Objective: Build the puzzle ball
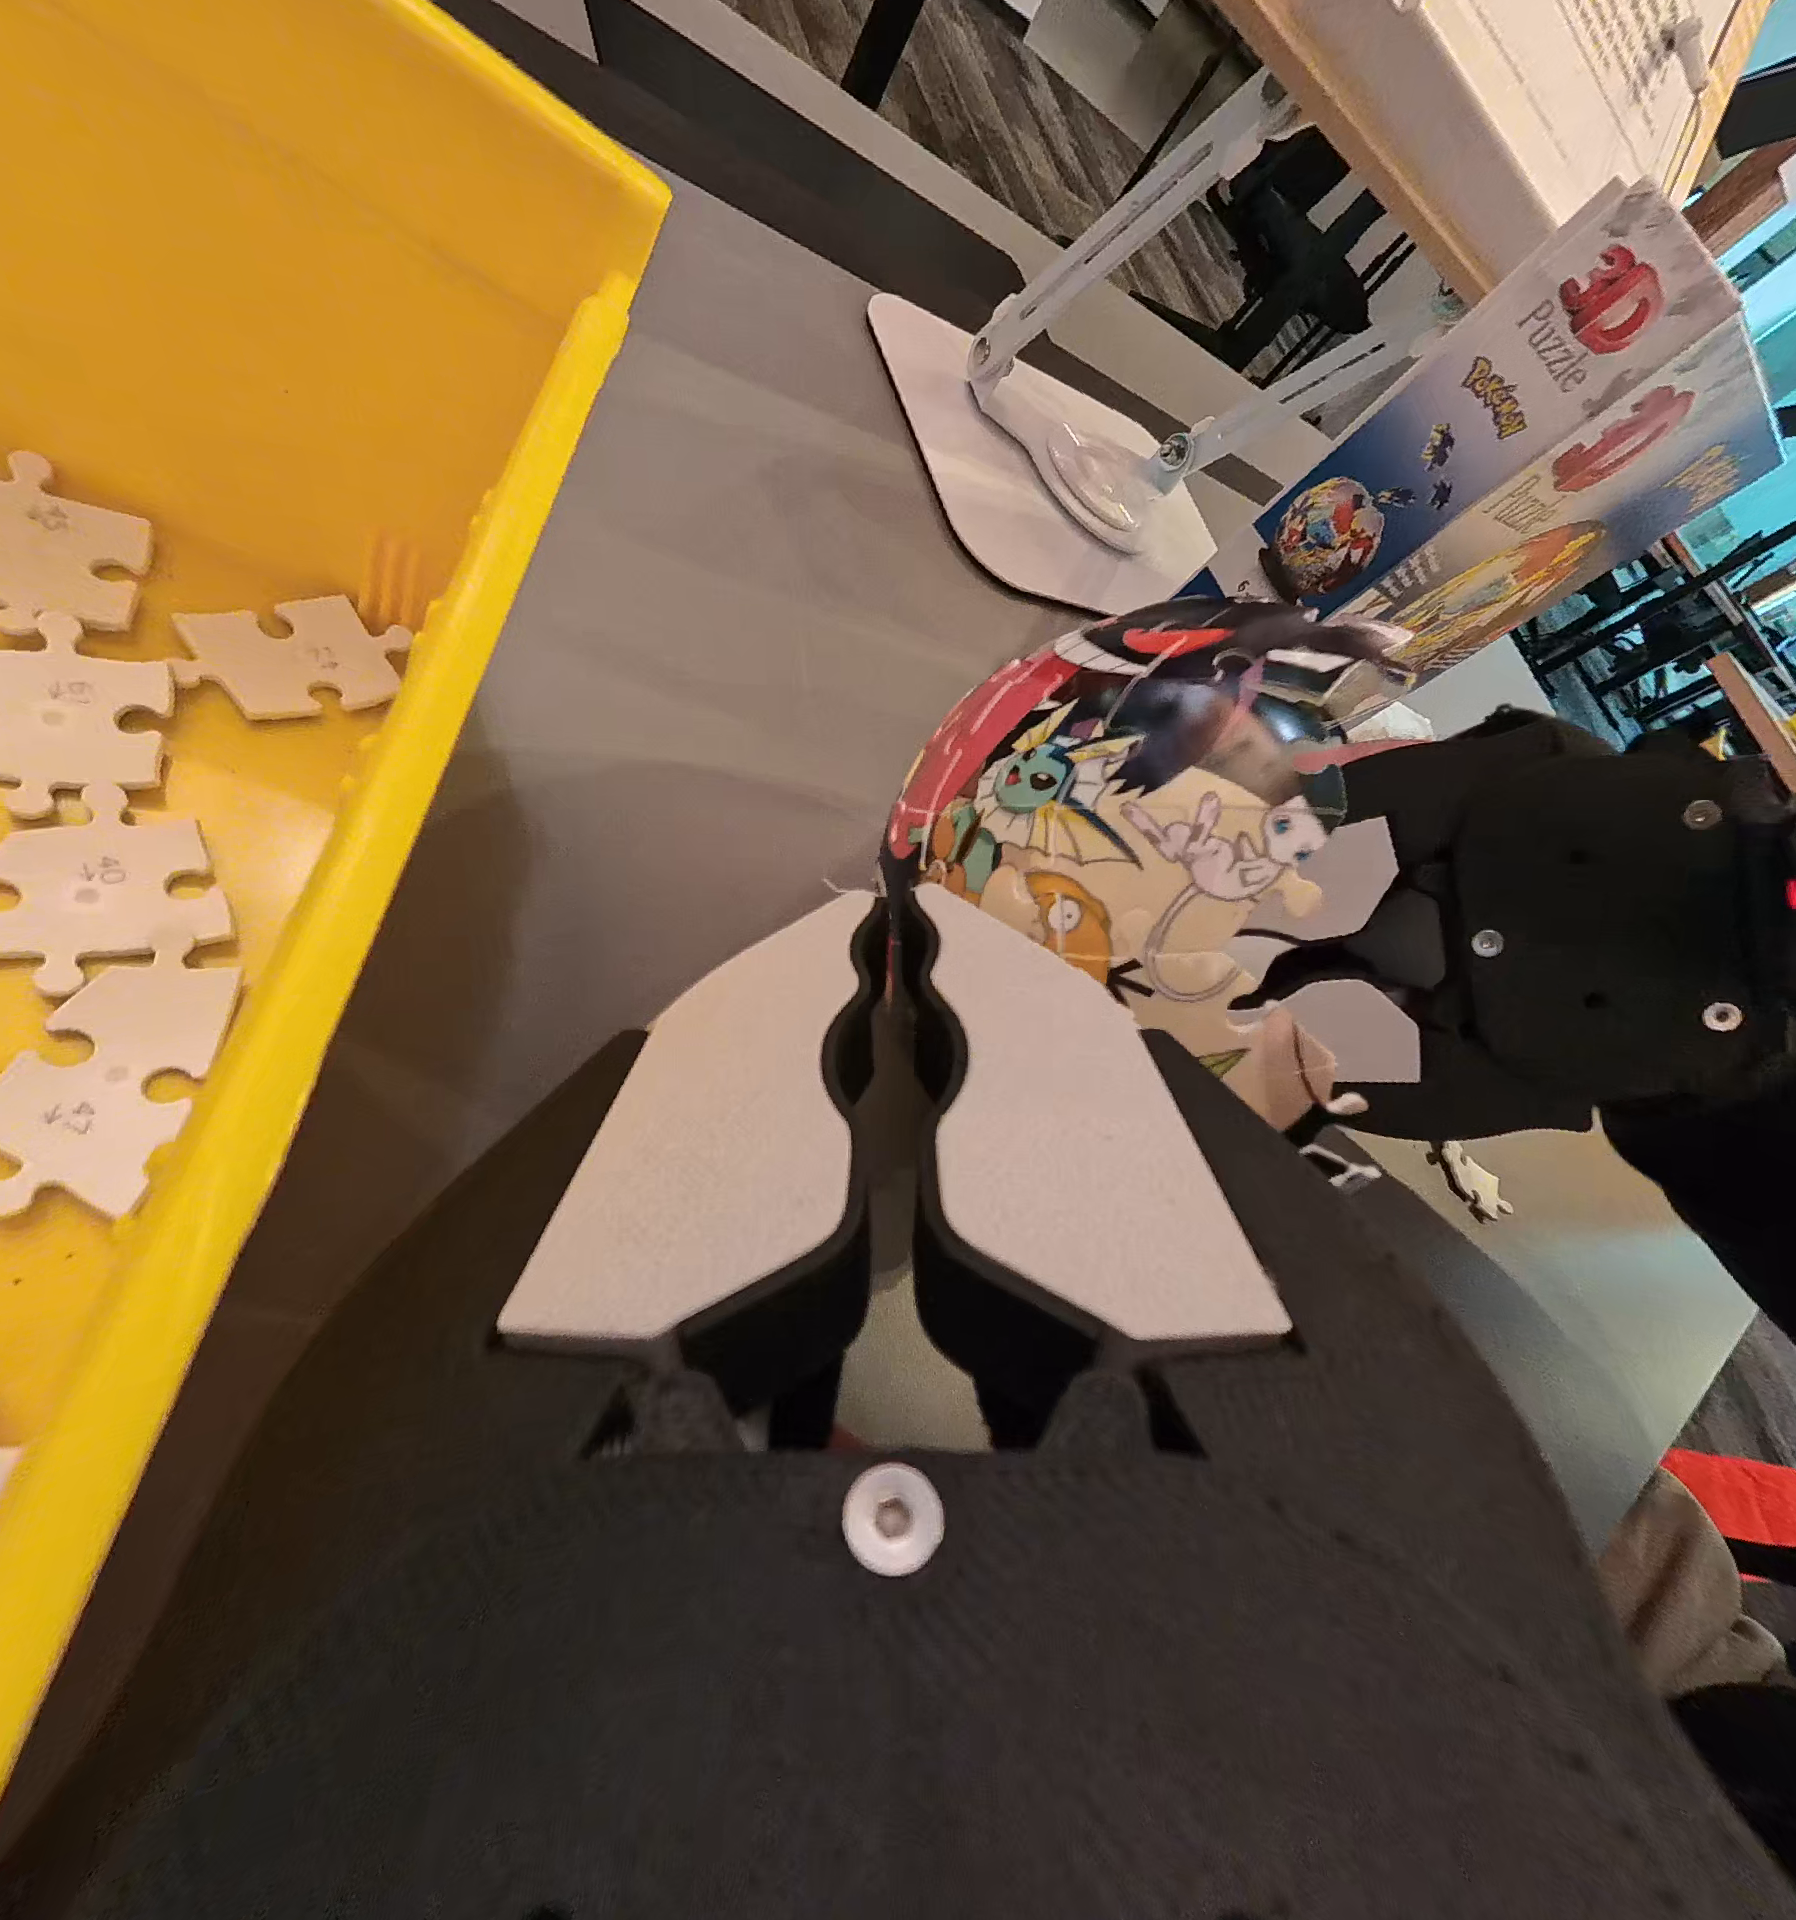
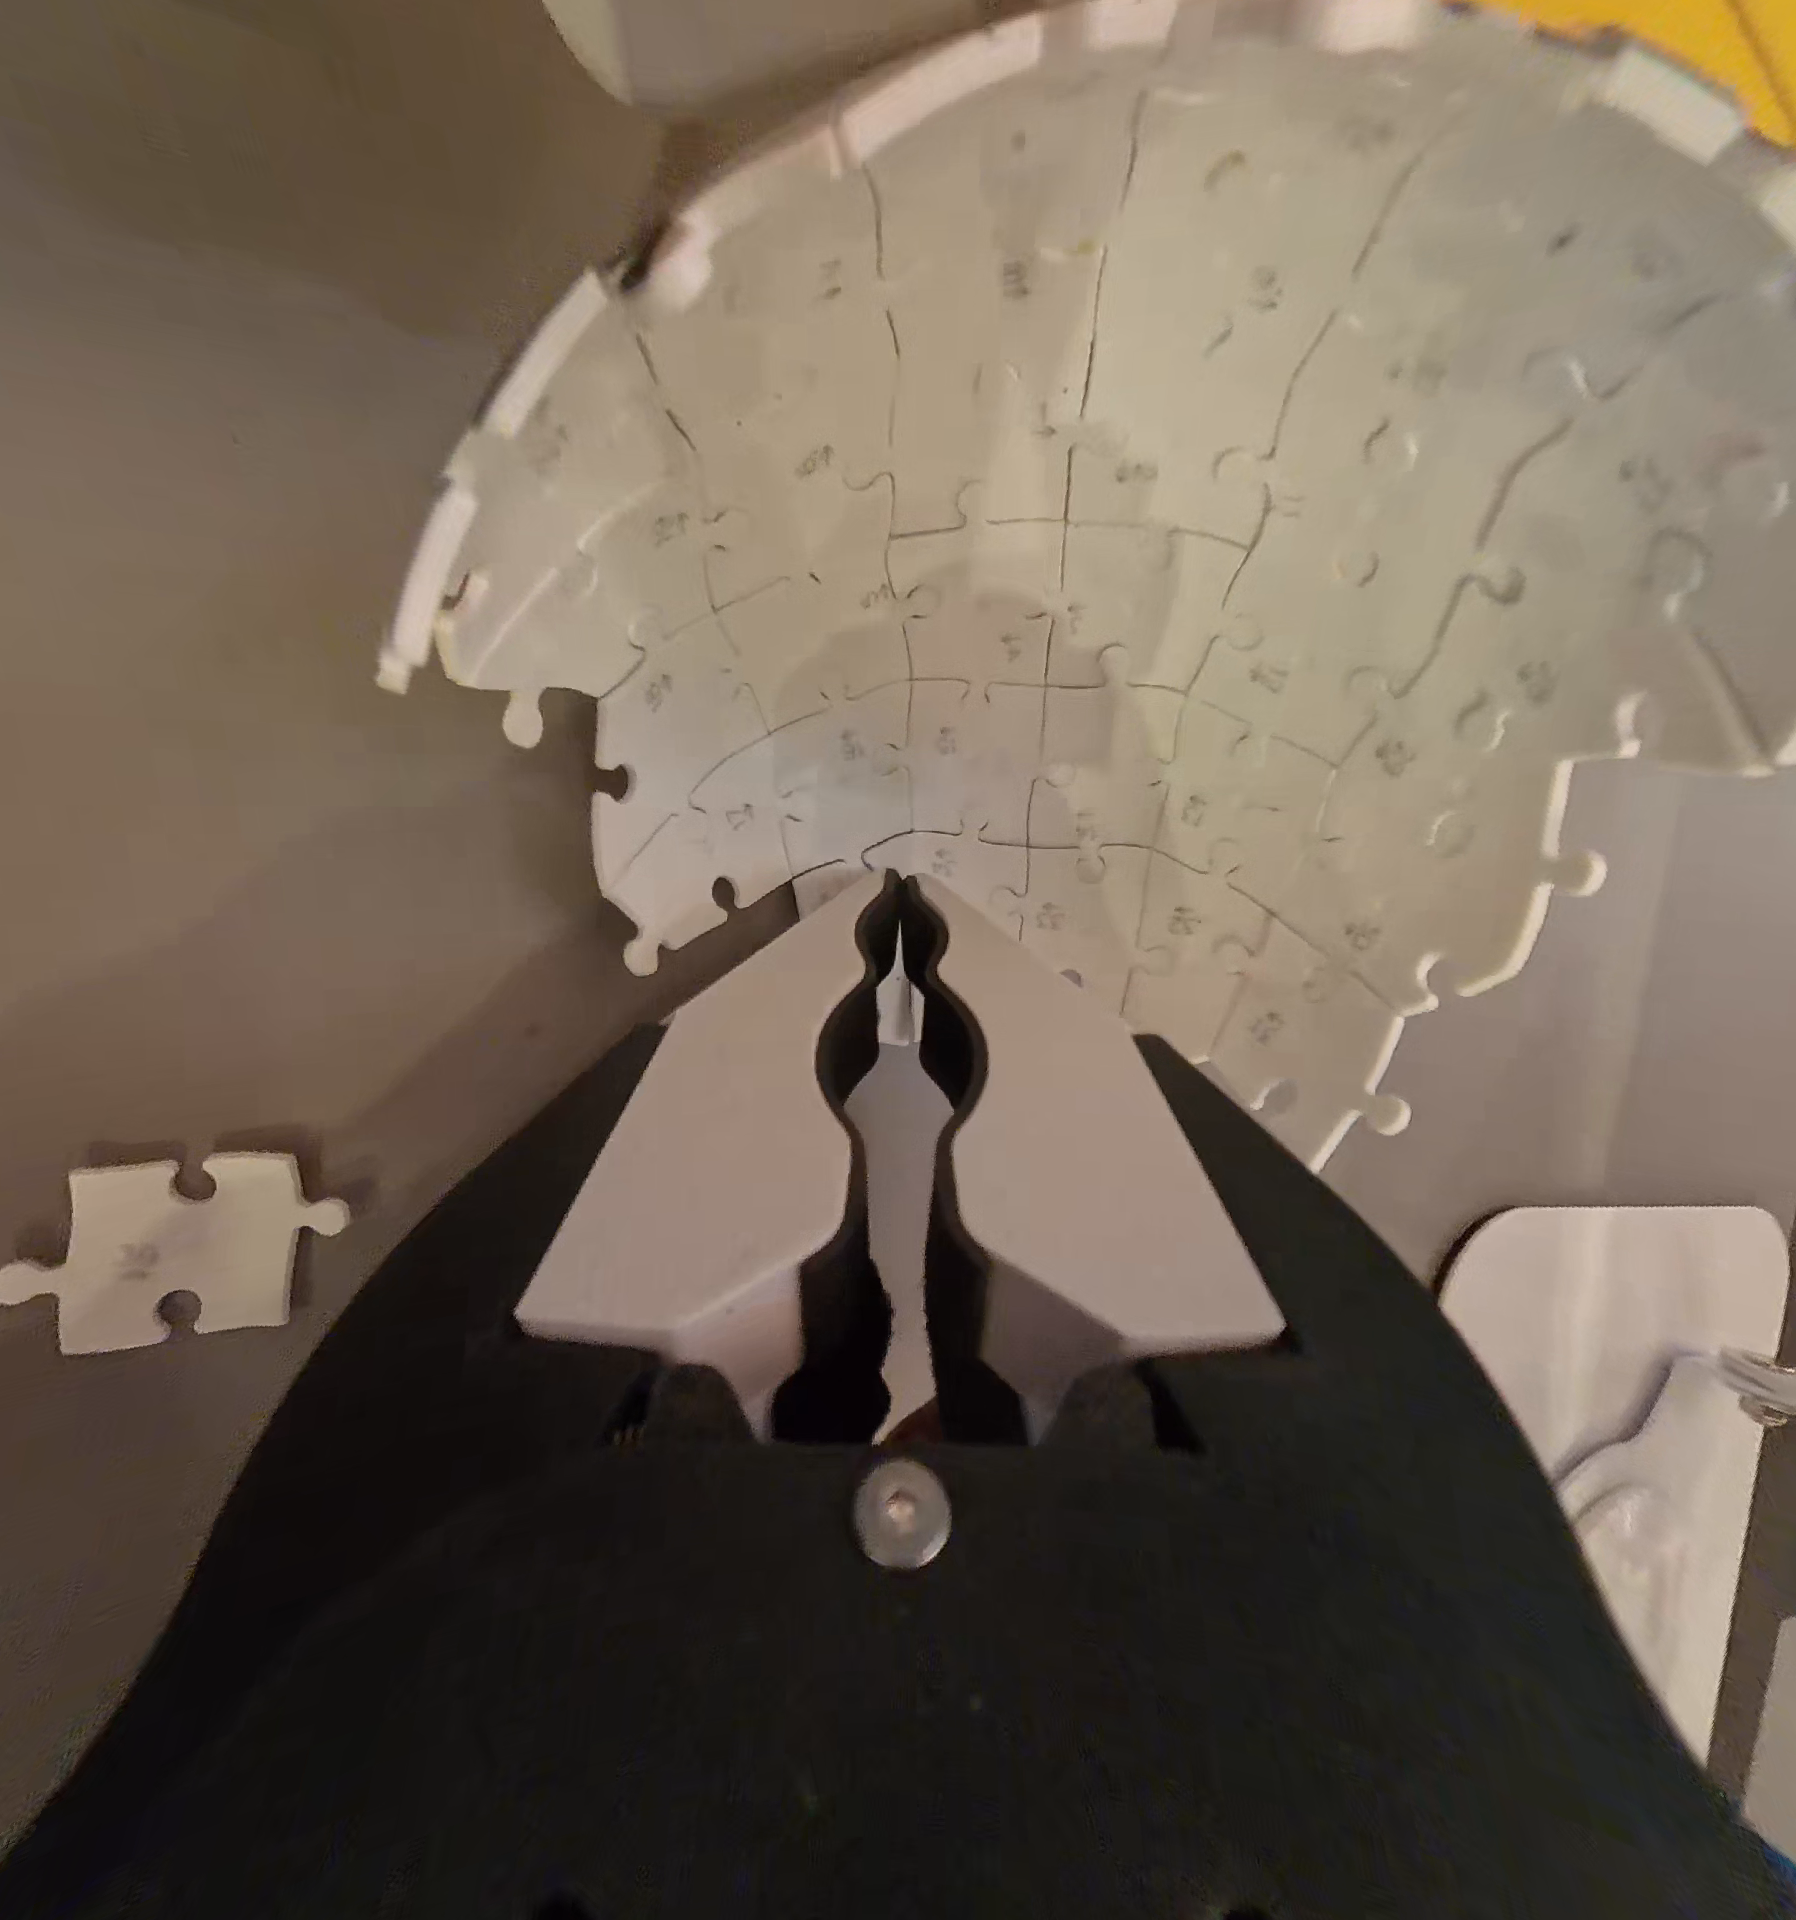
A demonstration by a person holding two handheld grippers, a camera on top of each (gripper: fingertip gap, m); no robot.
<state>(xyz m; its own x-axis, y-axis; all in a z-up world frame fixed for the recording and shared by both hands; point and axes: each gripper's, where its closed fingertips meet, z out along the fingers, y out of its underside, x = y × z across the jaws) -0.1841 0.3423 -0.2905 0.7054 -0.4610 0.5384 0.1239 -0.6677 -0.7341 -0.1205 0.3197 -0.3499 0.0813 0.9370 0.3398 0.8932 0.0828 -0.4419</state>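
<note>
Two grippers work the part-built ball [image 1: 1112, 831], which rests on the tabletop [image 1: 686, 623] right of the yellow bin [image 1: 520, 582]. Left gripper [image 1: 899, 914]: fingers nearly closed on the ball's edge. Right gripper [image 2: 899, 883]: fingers closed, pinching the ball's rim from inside. Loose pieces [image 1: 73, 717] lie in the bin; one piece [image 2: 172, 1262] lies beside the ball.

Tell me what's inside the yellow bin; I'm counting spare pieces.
Loose white puzzle pieces lie face-down in the yellow bin, about seven showing. The bin runs past the frame edge, so any others can't be seen.
</note>
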